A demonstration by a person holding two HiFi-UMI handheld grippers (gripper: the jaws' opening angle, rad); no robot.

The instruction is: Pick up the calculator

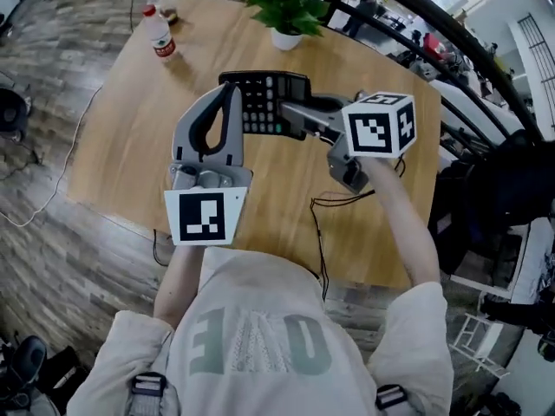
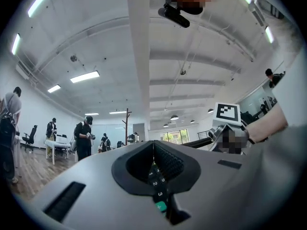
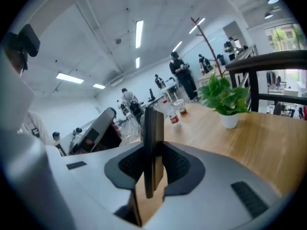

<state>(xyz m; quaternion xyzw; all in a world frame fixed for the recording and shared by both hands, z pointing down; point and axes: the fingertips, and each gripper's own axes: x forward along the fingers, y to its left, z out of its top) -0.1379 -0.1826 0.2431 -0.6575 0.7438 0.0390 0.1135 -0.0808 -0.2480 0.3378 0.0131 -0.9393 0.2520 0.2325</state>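
Note:
The black calculator [image 1: 264, 102] hangs in the air above the round wooden table [image 1: 121, 137]. My right gripper [image 1: 290, 120] comes in from the right and is shut on its near right part. In the right gripper view the calculator [image 3: 153, 138] stands edge-on, clamped between the pads [image 3: 177, 164]. My left gripper [image 1: 231, 89] is at the calculator's left end with its fingertips closed together. In the left gripper view the jaws meet in a seam, and number keys and a green key of the calculator [image 2: 158, 188] show through the slit. Whether the left gripper pinches it I cannot tell.
A water bottle [image 1: 160, 35] and a cup [image 1: 168, 5] stand at the table's far left, a potted plant [image 1: 286, 11] at the far edge. A thin cable [image 1: 334, 202] lies near the front right. A black railing [image 1: 451, 33] runs behind. Several people [image 2: 84, 138] stand in the room.

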